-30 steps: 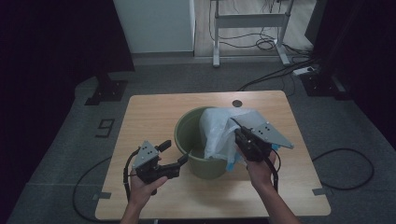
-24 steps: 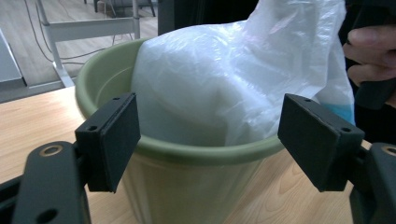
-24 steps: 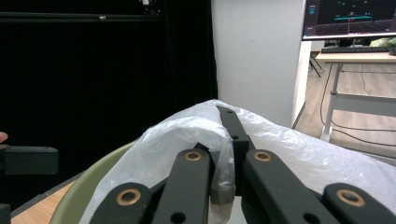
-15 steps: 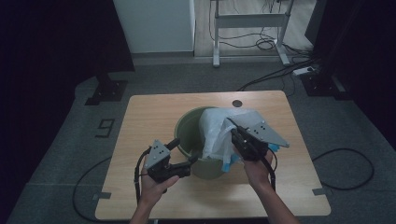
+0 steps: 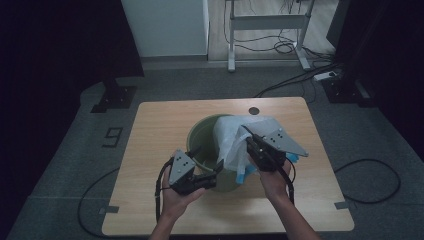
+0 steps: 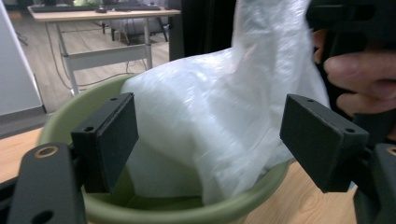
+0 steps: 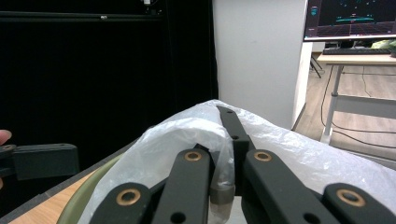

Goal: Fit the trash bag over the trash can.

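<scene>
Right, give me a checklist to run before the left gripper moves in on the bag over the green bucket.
1. Right gripper shut on the thin translucent white plastic bag: ok.
2. Left gripper jaws open wide: ok.
3. Bag in line between the left jaws: ok.
4. Left pads touching the bag: not ok, apart.
5. Round olive-green plastic bucket upright on the light wooden table: ok.
6. Bag bottom seated inside: cannot tell.

Thin, crinkly, translucent white plastic bag, faintly glossy. Smooth, matt olive-green bucket, probably plastic. Pale wood-grain table, satin finish. Matt black pads at 9 and 3 o'clock, slightly rough, perhaps rubber. Brass-coloured rivets on black links.
</scene>
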### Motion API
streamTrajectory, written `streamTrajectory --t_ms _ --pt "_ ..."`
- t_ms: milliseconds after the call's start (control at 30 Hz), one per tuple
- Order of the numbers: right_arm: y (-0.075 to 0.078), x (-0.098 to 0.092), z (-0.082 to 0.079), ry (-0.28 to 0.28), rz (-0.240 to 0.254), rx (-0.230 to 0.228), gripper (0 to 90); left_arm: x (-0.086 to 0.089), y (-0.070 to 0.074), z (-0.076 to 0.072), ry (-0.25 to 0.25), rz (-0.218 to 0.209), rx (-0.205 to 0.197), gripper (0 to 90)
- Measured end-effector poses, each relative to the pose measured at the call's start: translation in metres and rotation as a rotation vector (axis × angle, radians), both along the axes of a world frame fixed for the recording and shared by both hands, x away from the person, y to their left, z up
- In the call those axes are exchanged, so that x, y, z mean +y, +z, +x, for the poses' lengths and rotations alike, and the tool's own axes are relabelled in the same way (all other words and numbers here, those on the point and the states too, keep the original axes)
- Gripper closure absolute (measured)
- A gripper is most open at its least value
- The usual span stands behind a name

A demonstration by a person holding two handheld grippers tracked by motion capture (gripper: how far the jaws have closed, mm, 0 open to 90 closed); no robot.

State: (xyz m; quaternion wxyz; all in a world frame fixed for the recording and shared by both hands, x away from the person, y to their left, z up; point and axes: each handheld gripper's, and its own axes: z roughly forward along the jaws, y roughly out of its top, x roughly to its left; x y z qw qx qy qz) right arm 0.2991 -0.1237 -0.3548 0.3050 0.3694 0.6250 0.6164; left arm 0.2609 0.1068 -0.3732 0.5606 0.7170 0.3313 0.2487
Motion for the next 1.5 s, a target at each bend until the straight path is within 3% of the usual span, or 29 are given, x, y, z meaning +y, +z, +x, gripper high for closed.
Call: streamTrajectory --t_ms 133,267,333,567,667,833,967,1133,1400,1500 --pt "-0.001 0.002 -0.001 0.002 -0.003 0.001 88.6 -0.013 0.002 0.002 -0.007 0.012 -0.008 21.8" --pt "-0.001 -0.001 -0.002 0.004 0.005 0.001 88.6 -0.026 0.001 0.002 -0.010 0.043 -0.024 30.6" --pt "-0.002 -0.003 -0.002 0.003 0.006 0.000 88.0 -0.030 0.000 0.003 0.013 0.060 -0.028 36.7" --pt "-0.005 -0.007 -0.004 0.010 0.006 0.003 84.2 -0.032 -0.003 0.008 0.029 0.049 -0.009 68.1" --pt "-0.008 -0.009 -0.005 0.017 0.010 0.007 77.9 -0.031 -0.004 0.008 0.056 0.050 -0.018 75.1" --pt "-0.014 -0.010 -0.011 0.021 0.011 0.004 56.0 -0.025 -0.003 0.011 0.078 0.040 -0.006 85.5" --pt "-0.020 -0.011 -0.019 0.044 -0.028 0.011 43.2 -0.017 -0.002 0.014 0.099 0.021 0.003 88.5" --pt "-0.031 -0.017 -0.031 0.056 -0.071 0.025 35.3 -0.007 0.002 0.015 0.120 -0.017 -0.001 89.9" --pt "-0.050 -0.018 -0.055 0.085 -0.087 0.034 30.7 0.003 0.007 0.015 0.146 -0.047 -0.006 90.0" --pt "-0.056 -0.020 -0.062 0.063 -0.118 0.023 30.8 0.009 0.008 0.016 0.153 -0.065 -0.001 90.0"
